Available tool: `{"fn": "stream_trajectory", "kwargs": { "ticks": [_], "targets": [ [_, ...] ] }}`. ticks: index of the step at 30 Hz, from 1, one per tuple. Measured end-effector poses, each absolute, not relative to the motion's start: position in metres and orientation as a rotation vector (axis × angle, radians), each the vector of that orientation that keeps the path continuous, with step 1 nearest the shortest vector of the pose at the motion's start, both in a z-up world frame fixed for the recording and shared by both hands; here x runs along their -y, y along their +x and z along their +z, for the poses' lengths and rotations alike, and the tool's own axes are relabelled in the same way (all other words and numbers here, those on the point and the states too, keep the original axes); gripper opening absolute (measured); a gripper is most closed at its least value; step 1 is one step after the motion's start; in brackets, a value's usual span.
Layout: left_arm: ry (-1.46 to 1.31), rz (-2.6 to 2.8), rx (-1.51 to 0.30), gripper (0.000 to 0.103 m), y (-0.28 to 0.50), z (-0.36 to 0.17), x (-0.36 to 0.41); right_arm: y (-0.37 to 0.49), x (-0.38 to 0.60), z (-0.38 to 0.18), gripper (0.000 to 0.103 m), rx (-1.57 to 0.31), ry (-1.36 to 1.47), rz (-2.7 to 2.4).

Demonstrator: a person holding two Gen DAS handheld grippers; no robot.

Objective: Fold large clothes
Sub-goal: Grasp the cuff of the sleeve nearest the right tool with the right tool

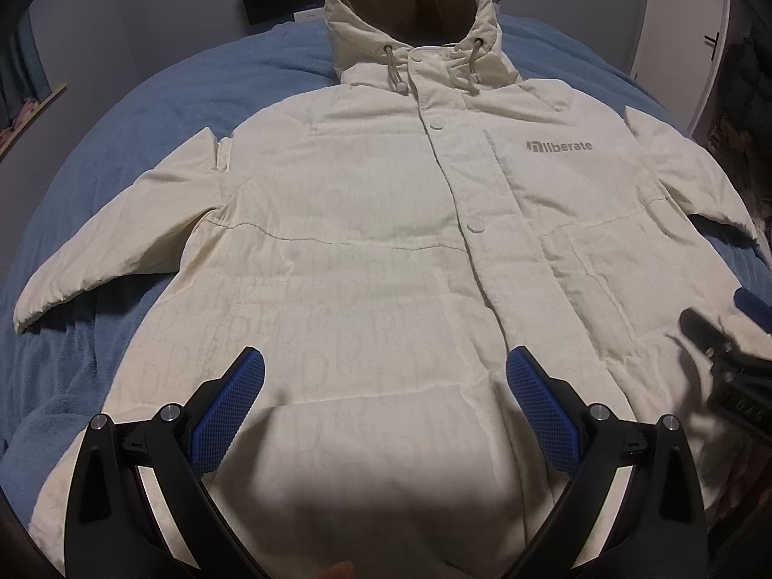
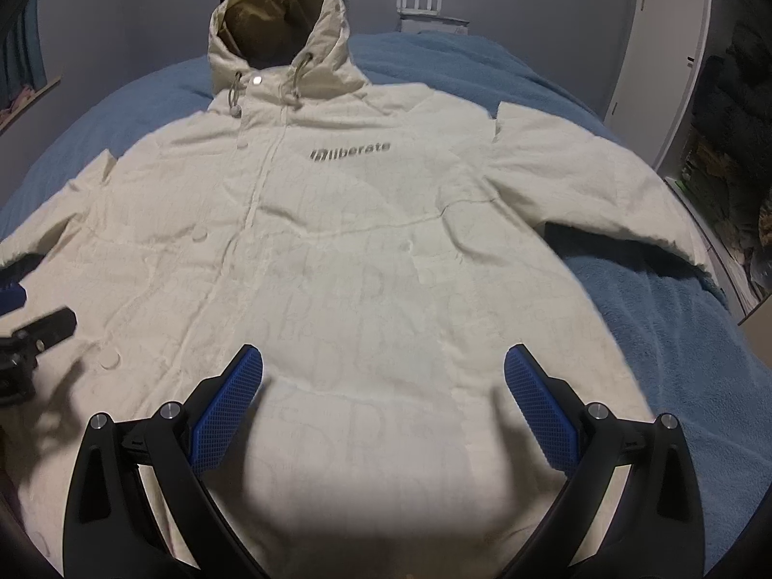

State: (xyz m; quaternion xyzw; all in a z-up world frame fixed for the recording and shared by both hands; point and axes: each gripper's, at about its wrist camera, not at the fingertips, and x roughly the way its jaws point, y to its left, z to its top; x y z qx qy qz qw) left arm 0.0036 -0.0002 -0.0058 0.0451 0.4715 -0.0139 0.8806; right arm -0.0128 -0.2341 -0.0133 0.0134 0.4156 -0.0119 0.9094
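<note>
Cream jacket (image 1: 366,241) flat on blue bed (image 1: 144,111), hood at 12 o'clock. Left tool (image 1: 383,376) and right tool (image 2: 383,376) both spread, empty. Best grab each cuff, fold sleeves inward.

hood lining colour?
Tan, darker than the cream jacket shell; hood lining shows best in left wrist view.

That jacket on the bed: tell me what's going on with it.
A person holds two grippers over a cream hooded jacket spread flat, front up, on a blue blanket. The left gripper and right gripper are both open above the lower front, gripping nothing. Sleeves lie out to the sides; no fold made yet.
</note>
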Motion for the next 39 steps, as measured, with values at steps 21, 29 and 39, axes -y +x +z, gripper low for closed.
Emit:
{"fn": "stream_trajectory", "kwargs": {
  "ticks": [21,29,39],
  "targets": [
    [0.154,0.013,-0.801,0.097,0.091,0.076,-0.029,0.074,0.446,0.007,0.097,-0.88,0.317,-0.327],
    [0.154,-0.064,-0.857,0.097,0.092,0.02,-0.037,0.086,0.5,-0.047,0.092,-0.928,0.616,-0.37],
    [0.082,-0.114,-0.916,0.097,0.105,-0.006,-0.041,0.092,0.562,-0.053,0.05,-0.758,0.815,-0.475]
  ]
}}
